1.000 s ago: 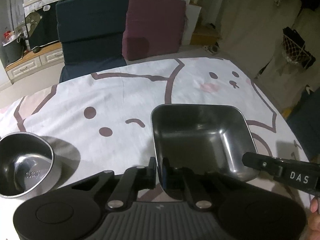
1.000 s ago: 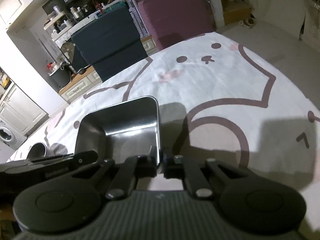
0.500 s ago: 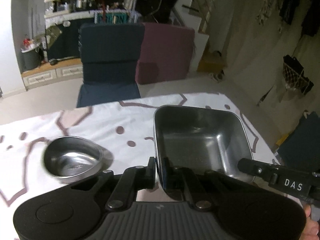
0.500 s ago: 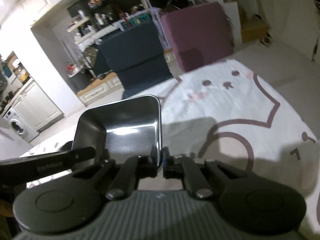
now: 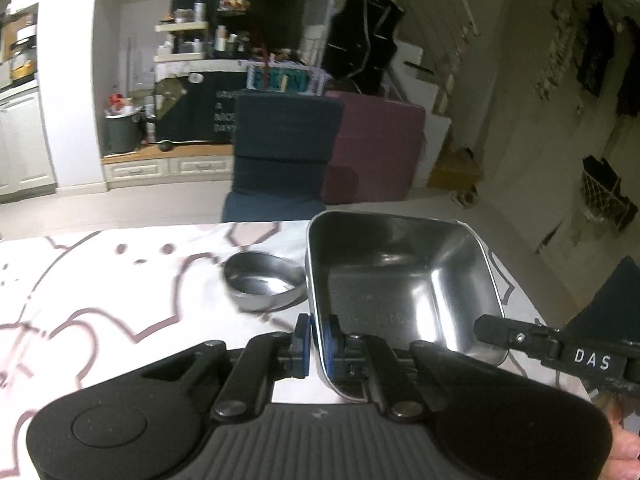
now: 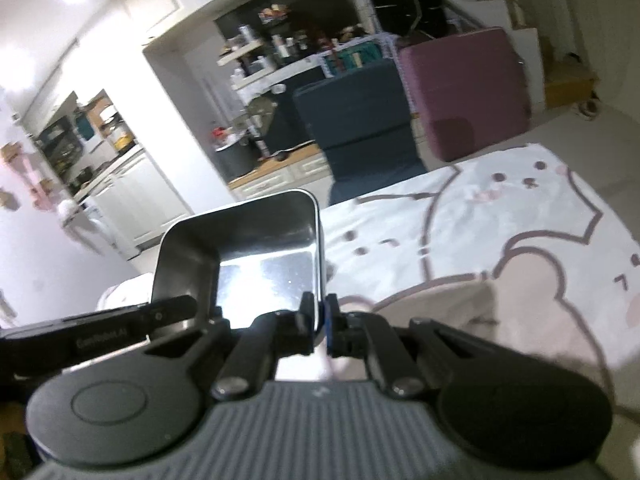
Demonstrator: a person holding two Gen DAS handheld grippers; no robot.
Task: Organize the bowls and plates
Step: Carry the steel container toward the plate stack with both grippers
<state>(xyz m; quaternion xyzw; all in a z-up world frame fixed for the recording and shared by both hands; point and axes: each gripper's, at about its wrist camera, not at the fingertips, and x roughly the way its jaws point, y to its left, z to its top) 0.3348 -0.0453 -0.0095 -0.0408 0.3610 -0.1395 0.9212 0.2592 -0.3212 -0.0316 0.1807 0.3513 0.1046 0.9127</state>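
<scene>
The near end of the square steel tray (image 5: 400, 280) is hidden behind both tools, and the cloth below it is motion-blurred. The left hand-held gripper (image 5: 316, 340) is clamped on the tray's left wall; the right hand-held gripper (image 6: 320, 316) is clamped on its right wall, holding it above the tabletop (image 5: 100, 300), which wears a white cartoon-print cloth. A round steel bowl (image 5: 262, 280) rests just left of the tray. Behind stand a navy chair (image 5: 280, 152) and cluttered shelves (image 5: 208, 40). Compared with a second ago, the tray is higher and the bowl appears much nearer to it.
</scene>
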